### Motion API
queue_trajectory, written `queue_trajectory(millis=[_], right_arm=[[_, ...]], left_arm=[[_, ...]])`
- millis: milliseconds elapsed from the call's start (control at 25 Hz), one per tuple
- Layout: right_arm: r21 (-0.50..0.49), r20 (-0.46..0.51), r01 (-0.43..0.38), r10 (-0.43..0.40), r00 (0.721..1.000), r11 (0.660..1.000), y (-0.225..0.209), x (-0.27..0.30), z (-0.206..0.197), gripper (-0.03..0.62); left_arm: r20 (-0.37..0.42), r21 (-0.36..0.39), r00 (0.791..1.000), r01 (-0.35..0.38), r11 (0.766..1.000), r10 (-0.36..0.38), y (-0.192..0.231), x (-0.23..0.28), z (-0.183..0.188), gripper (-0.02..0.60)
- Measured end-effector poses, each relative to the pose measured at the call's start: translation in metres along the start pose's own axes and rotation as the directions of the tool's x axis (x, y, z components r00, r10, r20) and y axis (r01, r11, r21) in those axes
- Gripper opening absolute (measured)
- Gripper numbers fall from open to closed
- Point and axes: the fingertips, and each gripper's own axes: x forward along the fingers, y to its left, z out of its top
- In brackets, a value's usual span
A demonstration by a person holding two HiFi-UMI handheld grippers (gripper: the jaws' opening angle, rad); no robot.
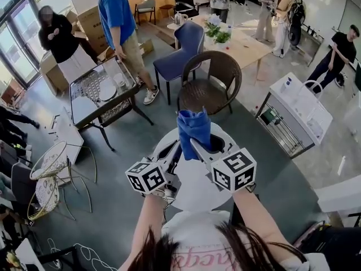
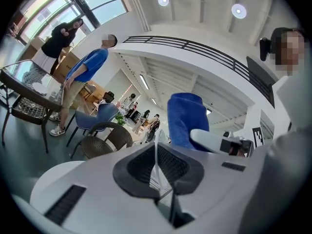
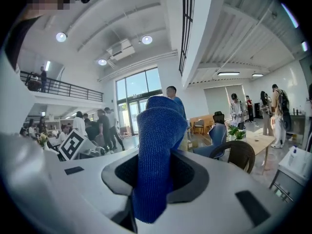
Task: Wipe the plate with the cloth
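My right gripper [image 3: 152, 182] is clamped on the blue cloth [image 3: 157, 145]. The cloth stands up out of the jaws in a folded bunch, and a short end hangs below them. My left gripper [image 2: 157, 174] has its jaws drawn together on a thin white edge, which is the plate [image 2: 156, 152] seen edge-on and rising upright from the pads.

Looking along my left gripper, the blue cloth is to the right of the plate and a little farther off. The two show apart in that view. A white finger of the right gripper crosses in front of the cloth's lower part.

In the head view, both grippers are side by side over the round white counter [image 1: 194, 195], with their tips angled in toward each other. The cloth is at the far end, just beyond the left gripper's tips. I cannot make out the plate itself from there.

Beyond the counter is a brown wicker chair [image 1: 208, 86], and farther off a blue chair [image 1: 183, 47].
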Motion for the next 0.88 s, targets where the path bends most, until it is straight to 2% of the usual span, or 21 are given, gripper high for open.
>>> queue_trajectory(millis=[160, 400, 640, 880], right_arm=[[-0.032, -0.038, 0.013, -0.015, 0.999, 0.999, 0.005, 0.019, -0.006, 0.132], [-0.037, -0.049, 0.062, -0.064, 0.997, 0.997, -0.013, 0.018, -0.014, 0.132], [-0.007, -0.057, 0.18, -0.18, 0.982, 0.984, -0.053, -0.003, -0.021, 0.132], [0.04, -0.08, 0.312, -0.308, 0.948, 0.949, -0.099, -0.032, -0.037, 0.132]], left_arm=[[0.007, -0.002, 1.0, 0.011, 1.0, -0.011, -0.006, -0.001, 0.001, 0.02], [0.028, -0.02, 0.999, 0.033, 0.999, -0.032, -0.01, -0.006, 0.005, 0.02], [0.033, -0.023, 0.998, 0.053, 0.998, -0.052, -0.012, -0.006, 0.007, 0.02], [0.035, -0.018, 0.998, 0.062, 0.998, -0.061, -0.012, -0.002, 0.009, 0.02]])
